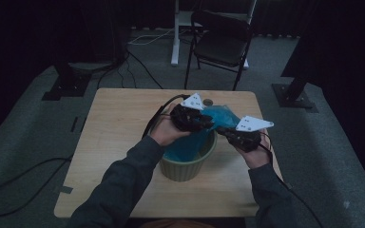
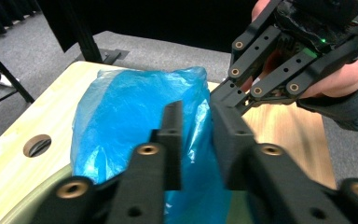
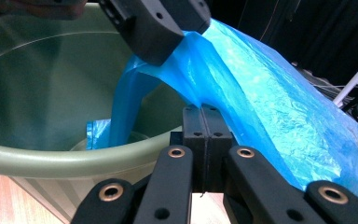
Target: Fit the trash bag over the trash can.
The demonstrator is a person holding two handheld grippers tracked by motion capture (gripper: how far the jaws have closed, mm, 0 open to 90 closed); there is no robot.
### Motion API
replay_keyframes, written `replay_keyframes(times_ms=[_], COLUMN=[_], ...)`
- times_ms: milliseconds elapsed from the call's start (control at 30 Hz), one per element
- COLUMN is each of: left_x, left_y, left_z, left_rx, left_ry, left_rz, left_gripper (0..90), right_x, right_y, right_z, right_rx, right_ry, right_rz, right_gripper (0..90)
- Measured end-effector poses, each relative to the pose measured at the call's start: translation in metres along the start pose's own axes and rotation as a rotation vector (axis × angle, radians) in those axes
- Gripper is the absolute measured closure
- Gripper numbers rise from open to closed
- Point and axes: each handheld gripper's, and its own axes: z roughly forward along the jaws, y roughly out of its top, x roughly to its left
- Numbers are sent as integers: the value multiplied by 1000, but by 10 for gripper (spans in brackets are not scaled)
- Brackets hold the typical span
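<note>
We see the right hand-held gripper clamped on the blue bag (over the green pot); the left hand-held gripper stands narrowly parted around it.

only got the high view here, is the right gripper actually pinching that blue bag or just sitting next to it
Observer: It is pinching it. In the right gripper view the right gripper has its jaws shut flat together on an edge of the blue bag.
Operator: ok and is any of the bag down inside the pot
Observer: Yes. One end of the bag hangs inside the green pot and reaches down near its bottom.
</note>
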Motion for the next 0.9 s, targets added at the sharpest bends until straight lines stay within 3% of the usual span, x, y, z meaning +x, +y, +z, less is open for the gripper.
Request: replay_keyframes(times_ms=[133, 600, 900], left_x=[2, 14, 28], left_y=[-2, -13, -40], left_z=[-6, -33, -56], left_rx=[1, -39, -73], left_ry=[18, 83, 138], left_rz=[-3, -61, -147], left_gripper=[892, 897, 897], right_x=[0, -2, -4], right_y=[-2, -9, -14], right_z=[0, -4, -7], right_rx=[7, 21, 31], right_ry=[0, -6, -11], right_rz=[-1, 7, 16], right_gripper=[900, 900, 900])
